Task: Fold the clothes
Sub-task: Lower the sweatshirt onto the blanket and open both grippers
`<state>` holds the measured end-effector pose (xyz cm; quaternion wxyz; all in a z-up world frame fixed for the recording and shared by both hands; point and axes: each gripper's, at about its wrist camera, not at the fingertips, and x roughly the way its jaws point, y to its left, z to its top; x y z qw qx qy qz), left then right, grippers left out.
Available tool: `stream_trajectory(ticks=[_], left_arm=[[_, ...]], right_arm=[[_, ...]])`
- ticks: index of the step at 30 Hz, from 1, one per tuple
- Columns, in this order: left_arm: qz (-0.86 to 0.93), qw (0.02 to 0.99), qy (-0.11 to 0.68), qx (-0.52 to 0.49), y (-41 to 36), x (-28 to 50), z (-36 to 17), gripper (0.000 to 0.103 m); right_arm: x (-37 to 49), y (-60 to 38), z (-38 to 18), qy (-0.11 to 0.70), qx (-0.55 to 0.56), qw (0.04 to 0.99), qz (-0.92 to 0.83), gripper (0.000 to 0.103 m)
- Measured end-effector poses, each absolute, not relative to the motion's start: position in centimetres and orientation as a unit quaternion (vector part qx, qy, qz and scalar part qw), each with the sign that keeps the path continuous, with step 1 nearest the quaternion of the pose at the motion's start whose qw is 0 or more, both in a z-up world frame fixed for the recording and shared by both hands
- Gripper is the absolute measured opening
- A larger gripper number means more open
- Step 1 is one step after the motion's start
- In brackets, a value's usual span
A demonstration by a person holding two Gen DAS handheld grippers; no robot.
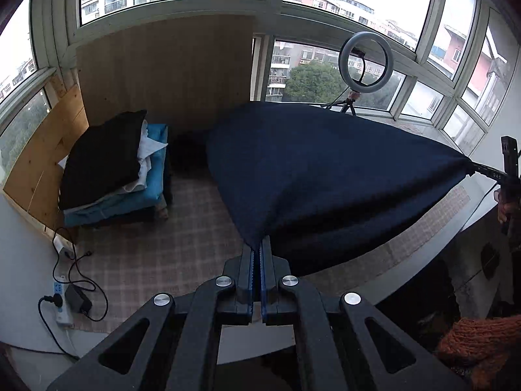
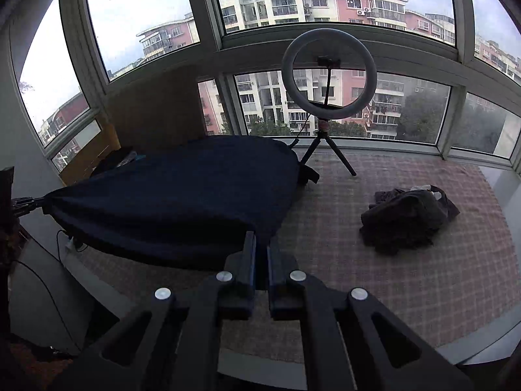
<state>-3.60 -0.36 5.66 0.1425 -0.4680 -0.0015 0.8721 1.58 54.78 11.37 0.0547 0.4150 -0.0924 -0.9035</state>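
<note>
Above the checked tabletop (image 2: 390, 277), a navy garment (image 1: 325, 176) hangs stretched between the two tools. The left gripper (image 1: 260, 244) has its jaws pressed together on one corner, and the right gripper (image 2: 259, 241) pinches the opposite corner. A crumpled dark garment (image 2: 410, 218) lies on the tabletop to the right, near the ring light (image 2: 329, 75). A folded stack (image 1: 110, 166) sits at far left.

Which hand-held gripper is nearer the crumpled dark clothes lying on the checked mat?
Right. The right hand-held gripper holds the navy garment just left of the crumpled dark clothes; the left hand-held gripper holds the garment's opposite corner, farther off.
</note>
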Motion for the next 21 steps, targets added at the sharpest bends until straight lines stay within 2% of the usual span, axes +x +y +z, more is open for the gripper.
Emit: stream_trajectory(ticks=[7, 10, 18, 21], left_arm=[[0.783, 0.129, -0.060, -0.606, -0.6, 2.7, -12.1, 0.002], [0.766, 0.121, -0.076, -0.627, -0.8, 3.9, -16.1, 0.002], [0.733, 0.132, -0.074, -0.663, -0.3, 5.0, -18.9, 0.005], [0.720, 0.116, -0.066, -0.681, -1.4, 5.1, -18.9, 0.007]], right_arm=[[6.4, 53.8, -9.4, -0.138, 0.569, 0.035, -0.810, 0.005], [7.1, 53.7, -13.4, -0.147, 0.595, 0.030, -0.790, 0.005], [7.2, 53.6, -14.3, -0.110, 0.625, 0.021, -0.772, 0.006], [6.8, 53.5, -14.0, -0.098, 0.652, 0.025, -0.751, 0.012]])
